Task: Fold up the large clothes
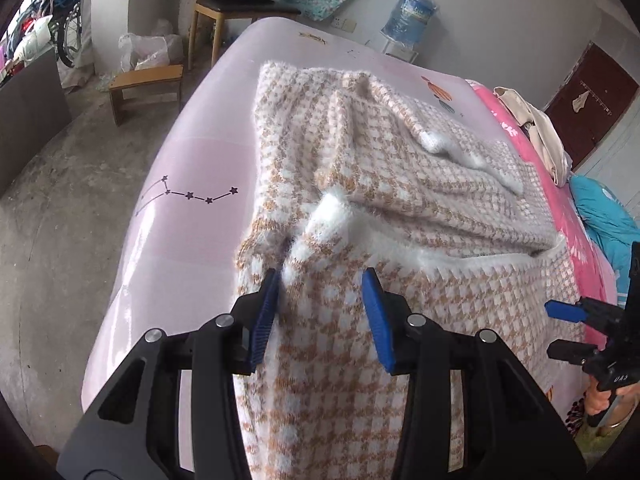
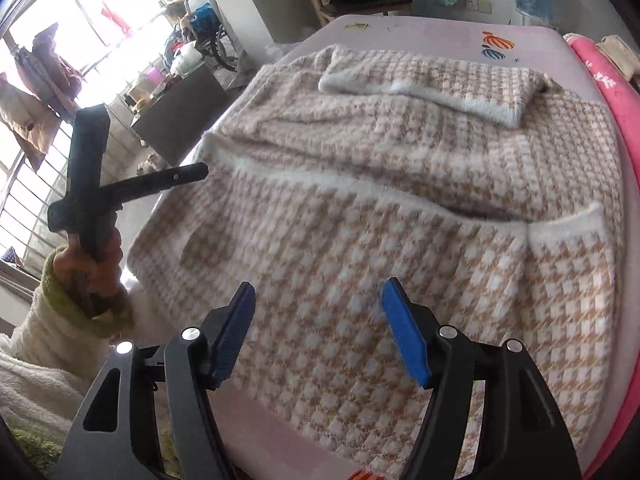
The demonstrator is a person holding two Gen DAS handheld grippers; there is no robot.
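My left gripper (image 1: 321,276) has its blue-padded fingers (image 1: 376,312) standing apart. The cloth I see between them lies beyond the pads, and I see no pinch on it. The left pad sits right against a raised fold with a fluffy white edge, but whether it touches the fold I cannot tell. My right gripper (image 2: 318,286) is spread wider, its fingers (image 2: 404,336) empty and hovering over the near part of the garment. The task's thing is a large fuzzy knit cardigan in tan-and-white houndstooth with white furry trim (image 2: 360,208). It lies spread across the bed with its near edge at the bed's edge below my grippers. One sleeve with a white cuff (image 2: 432,84) is laid crosswise over the far part, and a long white-trimmed edge runs diagonally across the middle. The bed is covered by a pale pink sheet printed with a star constellation (image 1: 192,168), and a bright pink flowered quilt (image 1: 560,208) runs along its right side. From the right wrist view I see the person's hand (image 2: 92,264) in a cream fleece sleeve with a green cuff (image 2: 52,340), holding the left tool above the bed's left edge. Further back are a wooden chair with a dark seat (image 1: 244,10), a low wooden stool (image 1: 144,84) on the concrete floor, and a blue water bottle (image 1: 408,16) by the wall.
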